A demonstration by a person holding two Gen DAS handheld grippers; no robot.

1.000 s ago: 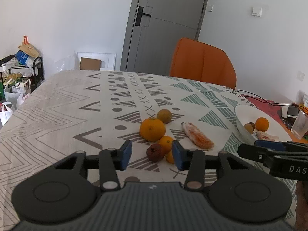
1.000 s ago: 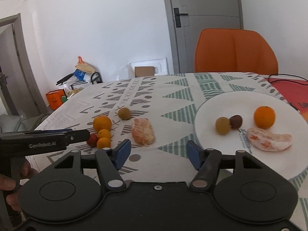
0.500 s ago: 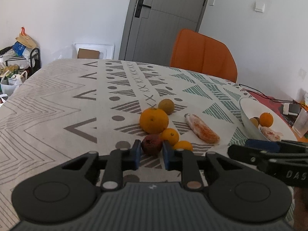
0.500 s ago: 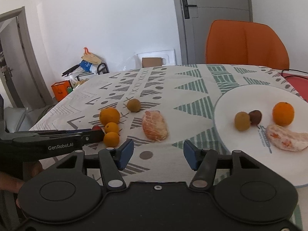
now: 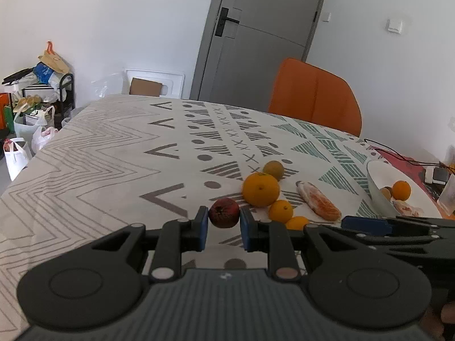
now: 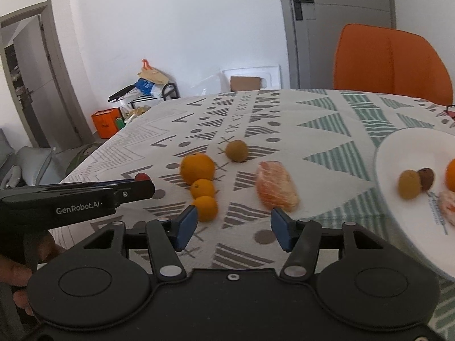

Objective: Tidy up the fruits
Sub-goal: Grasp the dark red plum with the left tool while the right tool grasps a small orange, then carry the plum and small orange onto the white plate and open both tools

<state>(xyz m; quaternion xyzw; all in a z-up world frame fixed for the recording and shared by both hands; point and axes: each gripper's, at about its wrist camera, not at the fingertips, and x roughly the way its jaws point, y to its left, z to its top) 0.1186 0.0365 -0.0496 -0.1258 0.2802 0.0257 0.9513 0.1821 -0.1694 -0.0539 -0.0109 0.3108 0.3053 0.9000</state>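
We had the left gripper [image 5: 223,228] clenched on the dark red fruit [image 5: 224,212], its blue fingers [image 5: 202,227] pressing either flank; the fruit sat low over the patterned table [image 5: 113,164], with the large orange [image 5: 260,189] at two o'clock from it and nearly touching. To do this lift well, we judged it best to raise the fruit straight up before swinging toward the white plate [image 6: 403,153], since the two small oranges [image 5: 281,210] crowded its right side and a sideways drag could set them rolling; a round, firm fruit wants a steady squeeze across its widest part. The left gripper pointed forward and tilted down at the table; in the right wrist view it reached in from nine o'clock. The right gripper [image 6: 232,228] hovered over the table, empty, its fingers apart and closing, a small orange [image 6: 205,208] at eleven o'clock of them and the peeled orange [image 6: 277,189] at one o'clock.
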